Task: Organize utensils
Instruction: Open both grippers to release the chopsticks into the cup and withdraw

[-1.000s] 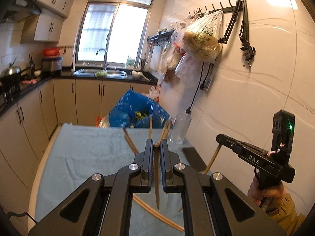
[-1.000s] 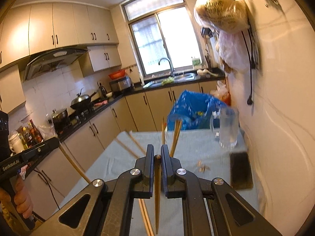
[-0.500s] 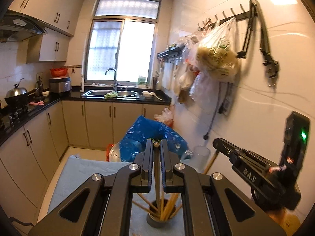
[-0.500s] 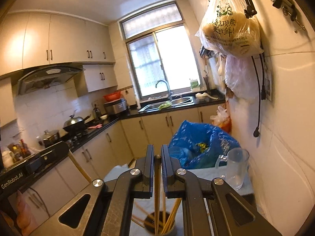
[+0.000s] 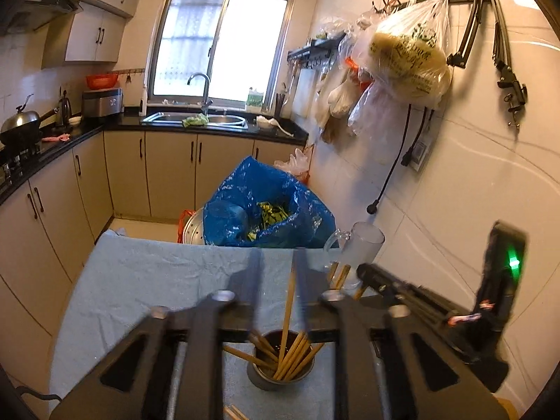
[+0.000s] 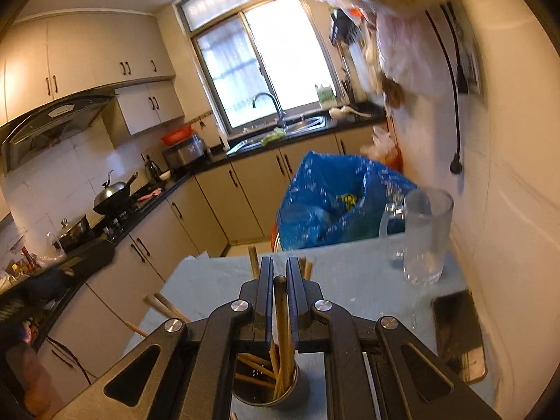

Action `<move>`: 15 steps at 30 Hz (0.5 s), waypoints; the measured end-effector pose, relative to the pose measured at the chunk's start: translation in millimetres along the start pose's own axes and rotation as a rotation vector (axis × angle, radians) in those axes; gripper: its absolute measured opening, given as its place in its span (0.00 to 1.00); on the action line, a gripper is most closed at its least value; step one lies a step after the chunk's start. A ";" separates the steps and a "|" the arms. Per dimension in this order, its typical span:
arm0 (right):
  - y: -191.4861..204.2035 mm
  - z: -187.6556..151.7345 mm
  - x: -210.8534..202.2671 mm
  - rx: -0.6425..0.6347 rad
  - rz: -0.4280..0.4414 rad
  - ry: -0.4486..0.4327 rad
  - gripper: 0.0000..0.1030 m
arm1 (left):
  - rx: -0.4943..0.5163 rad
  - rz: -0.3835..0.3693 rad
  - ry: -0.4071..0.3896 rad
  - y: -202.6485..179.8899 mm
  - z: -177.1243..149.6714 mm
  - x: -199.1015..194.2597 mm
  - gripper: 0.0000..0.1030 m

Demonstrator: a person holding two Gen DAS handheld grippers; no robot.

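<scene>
A metal cup point(image 5: 280, 367) point(image 6: 266, 388) with several wooden chopsticks stands on the blue-grey cloth just under both grippers. My left gripper point(image 5: 278, 255) is blurred and its jaws are opening. One chopstick point(image 5: 288, 301) stands loose between them, its lower end in the cup and a gap on either side. My right gripper point(image 6: 280, 262) is shut on another chopstick point(image 6: 281, 311), which hangs upright with its lower end inside the cup. The right gripper point(image 5: 364, 272) also shows at the right of the left wrist view, close beside the left one.
A clear glass mug point(image 6: 425, 238) point(image 5: 360, 245) and a dark phone point(image 6: 458, 336) sit by the tiled wall on the right. A blue bag point(image 5: 266, 210) stands beyond the table's far edge point(image 5: 147, 245). Loose chopsticks point(image 5: 234, 413) lie on the cloth near me.
Both grippers have travelled forward over the cup and sunk, putting their chopsticks into it. The left jaws have spread off their stick. The right jaws stay closed.
</scene>
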State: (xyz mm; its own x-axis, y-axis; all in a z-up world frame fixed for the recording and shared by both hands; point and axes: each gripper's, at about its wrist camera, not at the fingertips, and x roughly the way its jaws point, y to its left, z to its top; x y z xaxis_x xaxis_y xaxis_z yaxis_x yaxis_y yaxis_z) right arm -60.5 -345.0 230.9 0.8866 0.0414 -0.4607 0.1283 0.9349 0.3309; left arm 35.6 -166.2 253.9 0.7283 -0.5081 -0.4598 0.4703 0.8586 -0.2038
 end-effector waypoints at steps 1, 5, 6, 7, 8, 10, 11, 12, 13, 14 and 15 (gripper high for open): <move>-1.8 -1.4 0.9 0.005 0.000 0.006 0.10 | -0.003 0.004 -0.012 0.4 -0.5 -5.1 0.39; -5.8 -2.6 -2.4 0.013 -0.004 0.007 0.26 | -0.007 -0.001 -0.055 -0.5 1.2 -29.4 0.42; -6.4 -2.3 -7.2 0.014 -0.004 -0.001 0.28 | -0.005 -0.006 -0.066 -0.9 0.4 -38.5 0.43; -6.4 -2.0 -11.8 0.014 -0.003 -0.007 0.29 | -0.004 -0.008 -0.071 -0.4 -0.1 -43.6 0.44; -5.8 -1.7 -17.0 0.012 -0.001 -0.013 0.31 | -0.005 -0.009 -0.081 0.1 -1.1 -51.1 0.45; -3.4 -2.4 -29.6 0.004 0.000 -0.029 0.37 | -0.006 -0.013 -0.101 1.3 -3.6 -67.2 0.46; -2.7 -3.5 -36.1 -0.002 -0.002 -0.036 0.40 | -0.005 -0.014 -0.109 2.1 -6.2 -75.8 0.47; -1.0 -5.5 -42.8 -0.009 -0.004 -0.039 0.42 | -0.005 -0.013 -0.120 3.3 -9.8 -85.8 0.50; 0.0 -8.3 -47.9 -0.014 -0.004 -0.039 0.43 | -0.003 -0.009 -0.129 4.9 -14.5 -95.8 0.51; 1.2 -12.5 -54.0 -0.021 -0.003 -0.034 0.45 | -0.002 -0.002 -0.135 6.4 -17.9 -102.0 0.53; 1.8 -19.6 -60.3 -0.029 0.000 -0.022 0.49 | 0.004 0.012 -0.146 9.4 -26.5 -113.8 0.55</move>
State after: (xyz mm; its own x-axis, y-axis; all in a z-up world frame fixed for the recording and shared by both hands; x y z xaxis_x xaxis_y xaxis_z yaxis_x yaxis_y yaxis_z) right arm -122.4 -338.9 243.1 0.8962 0.0338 -0.4423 0.1159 0.9446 0.3070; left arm -56.1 -98.6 281.4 0.7988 -0.5022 -0.3312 0.4629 0.8647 -0.1950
